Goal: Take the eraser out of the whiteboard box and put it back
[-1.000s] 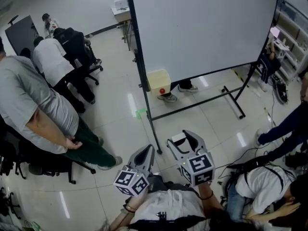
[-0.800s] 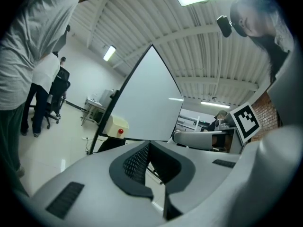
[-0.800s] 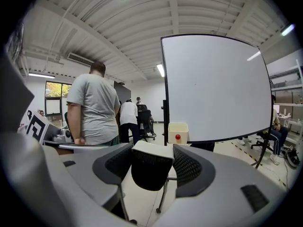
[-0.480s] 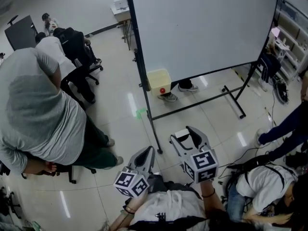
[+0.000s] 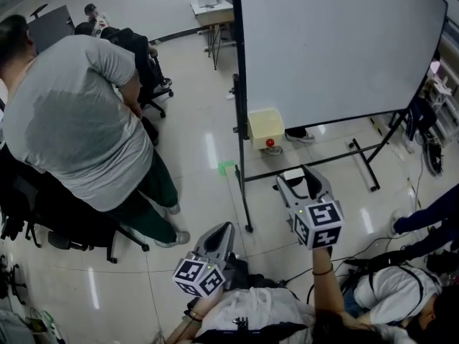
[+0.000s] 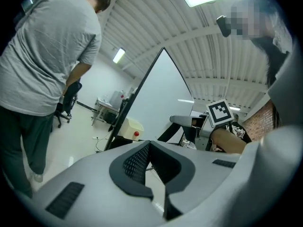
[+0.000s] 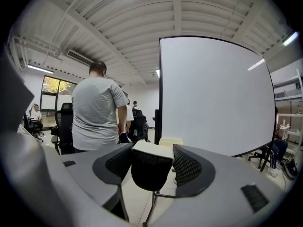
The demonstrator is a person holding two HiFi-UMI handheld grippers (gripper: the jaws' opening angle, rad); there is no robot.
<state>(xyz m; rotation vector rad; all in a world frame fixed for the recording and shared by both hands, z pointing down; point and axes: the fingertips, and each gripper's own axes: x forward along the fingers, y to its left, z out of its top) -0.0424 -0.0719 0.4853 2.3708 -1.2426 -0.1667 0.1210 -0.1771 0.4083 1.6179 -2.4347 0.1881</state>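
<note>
Eraser [image 7: 150, 170]: dark felt body, white back facing up, clamped between the right tongs [image 7: 151, 148]. Whiteboard box [image 5: 265, 127]: pale yellow, red dot on its front, mounted low on the board frame [image 5: 239, 113], at the eraser's 11 o'clock, apart.

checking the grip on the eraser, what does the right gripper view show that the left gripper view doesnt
Only the right gripper view: the eraser clamped between the right tongs, dark felt toward the camera. Only the left gripper view: the left tongs shut and empty, plus the right gripper's marker cube. Both: the whiteboard, the yellow box on its frame and a person in a grey shirt.
</note>
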